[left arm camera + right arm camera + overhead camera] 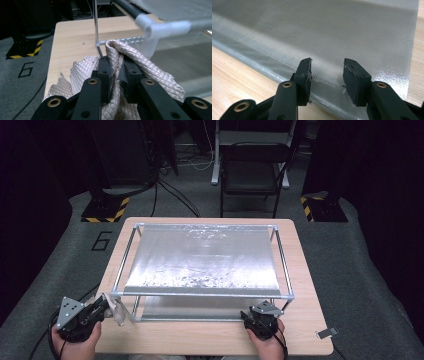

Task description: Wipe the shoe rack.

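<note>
Left gripper is clamped on a bunched fold of beige quilted cloth — jaws nearly together, fabric squeezed between the pads and spilling out both sides and below. In the high view the left gripper sits at the near left corner of the table, with the cloth hanging pale off its tip, just beside the near left post of the rack.

Right gripper has its jaws partly apart, nothing between them; they hover over the near edge of the silver sheet on the lower level. In the high view the right gripper is at the near right of the rack, close to its lower shelf.

Rack is a two-tier frame of thin metal rods with white corner joints. Top tier carries a silver mesh-textured sheet — nothing lying on it. Lower tier has the same kind of sheet, also bare in what can be seen.

Beyond the table: a black folding chair and a floor mark reading 6.
</note>
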